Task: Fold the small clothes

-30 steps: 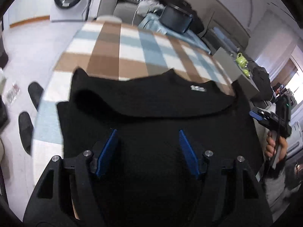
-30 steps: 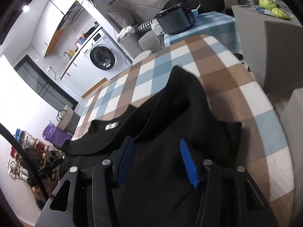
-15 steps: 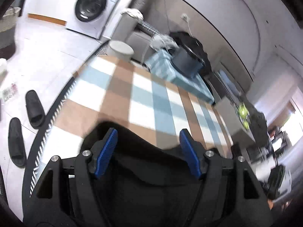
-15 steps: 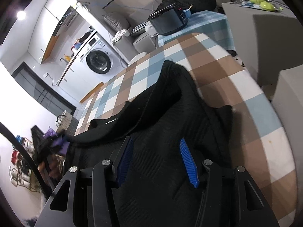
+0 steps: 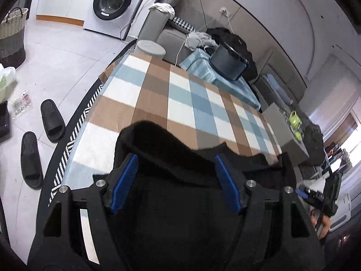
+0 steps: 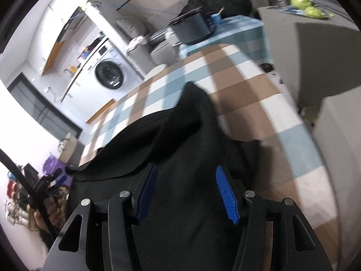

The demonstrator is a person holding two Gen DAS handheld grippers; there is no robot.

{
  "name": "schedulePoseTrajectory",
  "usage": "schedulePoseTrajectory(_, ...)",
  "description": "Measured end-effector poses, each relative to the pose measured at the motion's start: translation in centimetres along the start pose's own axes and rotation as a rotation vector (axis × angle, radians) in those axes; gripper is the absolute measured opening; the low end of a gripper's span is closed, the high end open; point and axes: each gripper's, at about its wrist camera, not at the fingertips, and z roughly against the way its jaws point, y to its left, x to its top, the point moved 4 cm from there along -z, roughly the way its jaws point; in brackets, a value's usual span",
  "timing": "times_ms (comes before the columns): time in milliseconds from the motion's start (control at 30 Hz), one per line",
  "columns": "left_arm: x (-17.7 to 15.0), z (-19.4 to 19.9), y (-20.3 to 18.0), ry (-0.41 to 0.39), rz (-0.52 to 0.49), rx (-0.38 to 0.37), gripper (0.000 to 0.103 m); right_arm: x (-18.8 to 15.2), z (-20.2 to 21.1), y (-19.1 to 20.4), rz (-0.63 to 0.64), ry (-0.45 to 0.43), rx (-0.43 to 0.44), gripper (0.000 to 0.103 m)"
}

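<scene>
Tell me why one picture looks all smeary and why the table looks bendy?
Right wrist view: motion blur smears the washing machine and checked tablecloth; the window side is washed out white. Left wrist view: sharper, only the black garment edge is soft. Both views: the fisheye lens curves straight edges and darkens the corners.

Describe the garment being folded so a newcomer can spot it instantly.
Start at the checked brown, blue and white tablecloth. At its near end lies the black knit top, partly folded on itself, under both open grippers, left gripper and right gripper. It is the only dark, plain thing on that cloth.
</scene>
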Motion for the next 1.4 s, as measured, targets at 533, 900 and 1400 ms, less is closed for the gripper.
schedulePoseTrajectory(533,-5.1,0.6,-1.0,0.094,-0.06,0.019,0.067,3.0,-12.3,9.2,0.021,0.162,0.137,0.061)
schedulePoseTrajectory(900,-3.7,1.4,-1.5,0.061,-0.091,0.04,0.068,6.8,-8.1,8.5,0.021,-0.032,0.084,0.061)
schedulePoseTrajectory(1400,1.9,-11.4,-3.6,0.21,-0.124,0.058,0.069,3.8,-1.0,-0.4,0.012,-0.023,-0.093,0.062)
